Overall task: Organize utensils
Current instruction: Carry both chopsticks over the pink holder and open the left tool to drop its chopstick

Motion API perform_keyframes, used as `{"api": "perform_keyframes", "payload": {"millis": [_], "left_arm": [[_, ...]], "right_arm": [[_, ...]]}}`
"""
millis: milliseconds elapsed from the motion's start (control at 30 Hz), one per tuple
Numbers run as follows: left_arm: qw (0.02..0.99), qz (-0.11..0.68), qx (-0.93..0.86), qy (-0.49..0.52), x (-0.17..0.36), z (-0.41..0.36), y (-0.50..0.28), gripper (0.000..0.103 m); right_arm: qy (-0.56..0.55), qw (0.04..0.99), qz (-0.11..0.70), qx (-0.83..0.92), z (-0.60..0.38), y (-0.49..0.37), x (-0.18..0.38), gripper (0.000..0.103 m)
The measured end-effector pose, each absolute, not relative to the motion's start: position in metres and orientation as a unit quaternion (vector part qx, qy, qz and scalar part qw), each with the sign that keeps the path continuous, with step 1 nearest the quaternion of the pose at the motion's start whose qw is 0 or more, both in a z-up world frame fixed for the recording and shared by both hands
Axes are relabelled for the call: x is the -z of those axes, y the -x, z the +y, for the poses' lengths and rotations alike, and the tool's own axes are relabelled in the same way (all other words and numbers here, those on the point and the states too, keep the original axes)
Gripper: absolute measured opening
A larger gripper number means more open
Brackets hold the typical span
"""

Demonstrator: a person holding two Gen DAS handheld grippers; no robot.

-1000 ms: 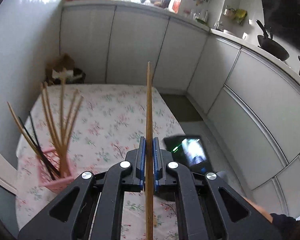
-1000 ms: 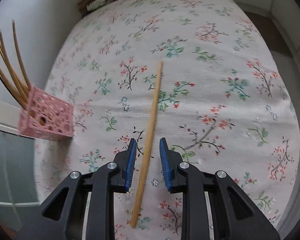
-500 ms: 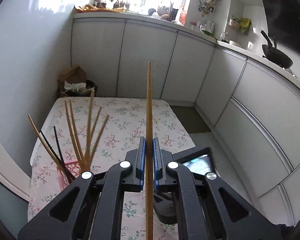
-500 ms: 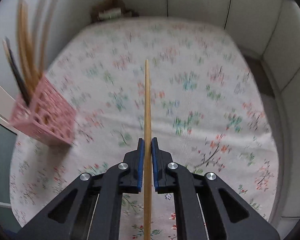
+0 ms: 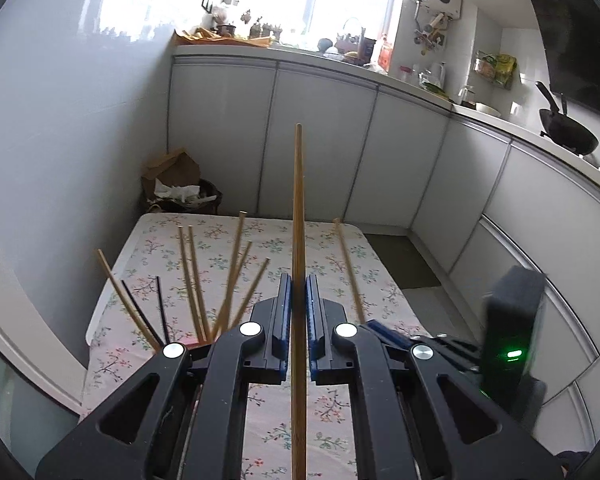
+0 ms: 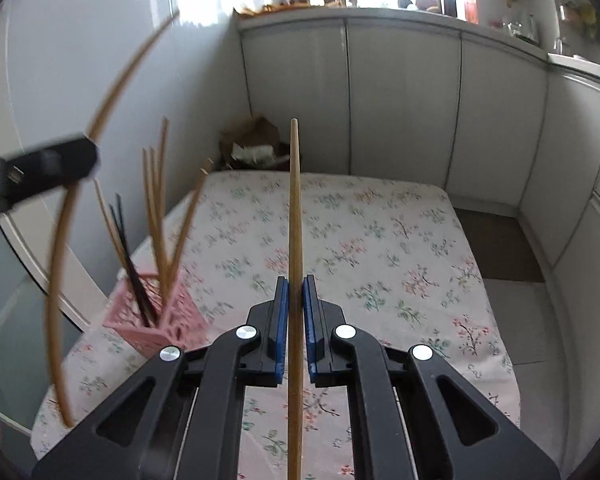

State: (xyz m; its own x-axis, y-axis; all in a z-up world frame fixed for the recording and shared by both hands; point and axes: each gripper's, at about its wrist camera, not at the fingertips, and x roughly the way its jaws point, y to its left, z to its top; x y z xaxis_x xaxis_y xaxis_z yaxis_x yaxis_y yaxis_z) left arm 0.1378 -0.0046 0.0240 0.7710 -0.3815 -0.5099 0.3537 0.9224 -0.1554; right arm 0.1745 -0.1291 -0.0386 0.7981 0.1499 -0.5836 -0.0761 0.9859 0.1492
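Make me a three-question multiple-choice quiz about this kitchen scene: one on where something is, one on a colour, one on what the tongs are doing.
1. Where does the basket stand?
A. On the floral tablecloth
B. On the counter
C. On the floor

2. What colour is the basket?
A. Blue
B. Pink
C. Green

3. What is the state of the right tongs?
A. Wide open, empty
B. Shut on a spoon
C. Shut on a wooden chopstick

Answers:
1 A: it sits on the cloth near the table's left edge.
2 B: its perforated walls are pink.
3 C: the blue pads clamp the stick, which points away from the camera.
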Motion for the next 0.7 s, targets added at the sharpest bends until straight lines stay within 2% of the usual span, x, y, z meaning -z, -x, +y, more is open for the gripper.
{"api": "perform_keyframes", "payload": {"millis": [567,633,700], "left_arm": [[0.946,0.272,0.171,0.039,-0.025,0.017,-0.143,0.006],[0.948,0.269,0.166,0.044,-0.025,0.021,-0.145,0.006],[0.949,0.263,0.164,0.052,-0.025,0.027,-0.148,0.006]], "right_arm": [[-0.082,0.96,0.247,-0.1,-0.122,-0.146,0.008,0.008],[-0.117,0.956,0.241,-0.12,-0.128,-0.143,0.006,0.008],[-0.202,0.937,0.237,-0.161,-0.143,-0.143,0.006,0.008]]}}
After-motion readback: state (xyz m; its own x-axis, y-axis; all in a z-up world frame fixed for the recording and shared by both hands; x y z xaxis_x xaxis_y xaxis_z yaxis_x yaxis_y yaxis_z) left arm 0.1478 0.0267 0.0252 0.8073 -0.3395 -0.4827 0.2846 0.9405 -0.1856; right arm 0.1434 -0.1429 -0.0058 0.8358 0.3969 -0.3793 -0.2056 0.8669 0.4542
